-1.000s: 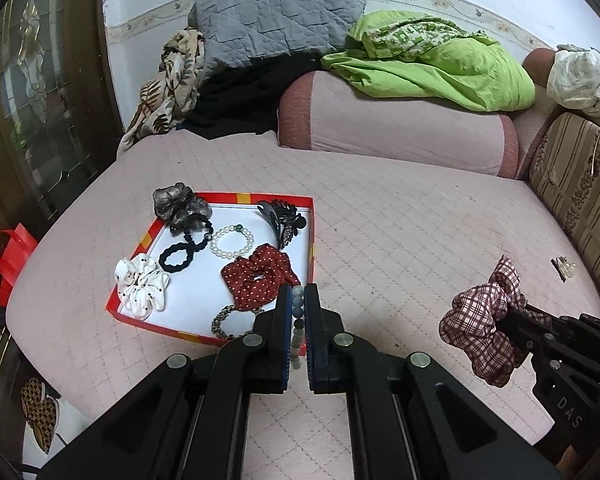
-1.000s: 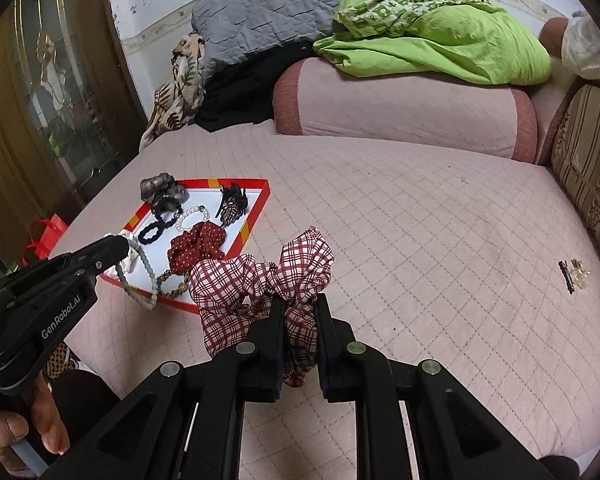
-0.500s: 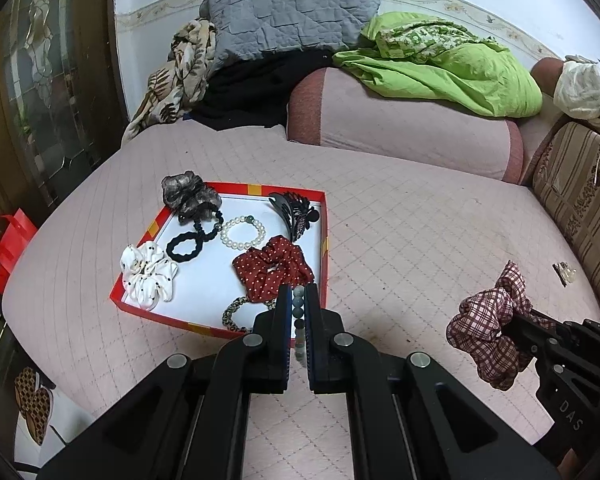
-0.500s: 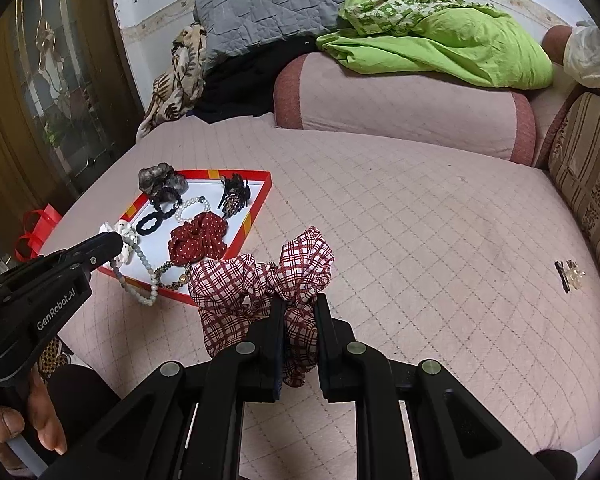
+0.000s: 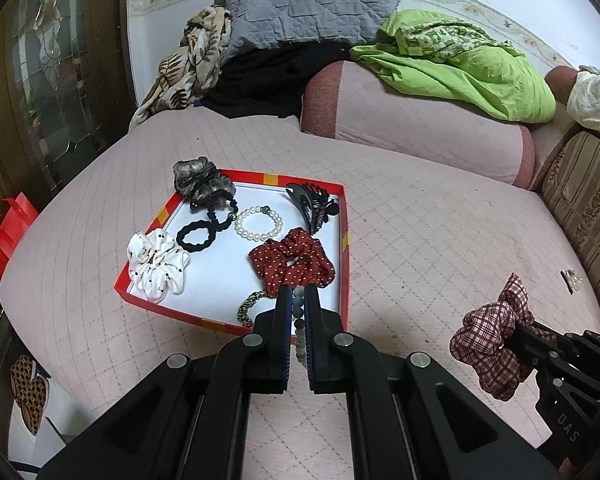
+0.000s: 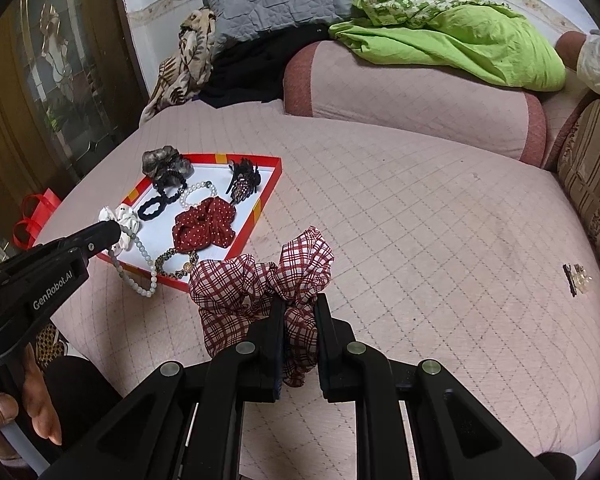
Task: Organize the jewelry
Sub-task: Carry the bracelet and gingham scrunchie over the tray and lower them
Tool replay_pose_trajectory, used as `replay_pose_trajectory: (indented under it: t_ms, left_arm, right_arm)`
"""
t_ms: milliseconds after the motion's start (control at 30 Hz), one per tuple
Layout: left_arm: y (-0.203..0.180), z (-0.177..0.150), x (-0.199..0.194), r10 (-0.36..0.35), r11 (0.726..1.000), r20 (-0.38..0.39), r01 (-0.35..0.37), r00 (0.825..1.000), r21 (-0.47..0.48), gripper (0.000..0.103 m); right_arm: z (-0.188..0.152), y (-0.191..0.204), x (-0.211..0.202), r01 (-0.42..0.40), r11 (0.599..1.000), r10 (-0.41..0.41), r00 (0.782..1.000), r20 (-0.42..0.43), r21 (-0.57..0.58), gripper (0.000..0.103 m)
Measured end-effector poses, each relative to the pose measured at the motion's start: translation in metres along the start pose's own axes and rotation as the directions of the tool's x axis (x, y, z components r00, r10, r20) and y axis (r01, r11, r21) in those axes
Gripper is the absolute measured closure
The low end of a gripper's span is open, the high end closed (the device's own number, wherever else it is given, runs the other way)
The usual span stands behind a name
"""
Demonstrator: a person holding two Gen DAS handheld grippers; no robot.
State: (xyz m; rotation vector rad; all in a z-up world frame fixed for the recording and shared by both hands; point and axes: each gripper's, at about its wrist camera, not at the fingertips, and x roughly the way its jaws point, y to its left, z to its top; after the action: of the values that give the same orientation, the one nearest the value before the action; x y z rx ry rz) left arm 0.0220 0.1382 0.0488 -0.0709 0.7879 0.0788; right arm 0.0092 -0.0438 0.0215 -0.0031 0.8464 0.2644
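Note:
A red-rimmed white tray [image 5: 168, 212] [image 6: 268, 184] lies on the pink bed. It holds a white dotted scrunchie [image 5: 156, 266], black hair ties [image 5: 196, 236], a pearl bracelet [image 5: 258, 222], a red dotted scrunchie [image 5: 292, 262] [image 6: 204, 222], a black claw clip [image 5: 312, 202], a grey scrunchie [image 5: 202, 184] and a brown beaded bracelet [image 6: 176, 266]. My left gripper [image 5: 298, 300] [image 6: 118, 228] is shut on a pale green bead bracelet [image 5: 299, 320] [image 6: 140, 268], held above the tray's near edge. My right gripper [image 6: 299, 304] [image 5: 516, 332] is shut on a red plaid scrunchie [image 6: 260, 284] [image 5: 492, 344], held above the bed, right of the tray.
A small hair clip [image 6: 576, 278] [image 5: 570, 280] lies on the bed at the far right. A pink bolster [image 6: 412, 92], green bedding [image 5: 460, 64], a grey pillow [image 5: 304, 4] and clothes are at the back. A striped cushion [image 5: 588, 208] is on the right. A red bag [image 5: 8, 224] sits left of the bed.
My left gripper, with the bead bracelet, has moved toward the tray. The right gripper still holds the plaid scrunchie in about the same place.

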Motion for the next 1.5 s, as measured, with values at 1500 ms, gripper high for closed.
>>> replay_pose_trajectory:
  t_ms: [1500]
  left_arm:
    - [0.116,0.035,0.159,-0.041,0.979,-0.236,-0.008,0.971,-0.202,0.097]
  right_arm:
    - [0.126,0.12,0.183,-0.209,0.961,0.189,0.974,-0.121,-0.179,0.088]
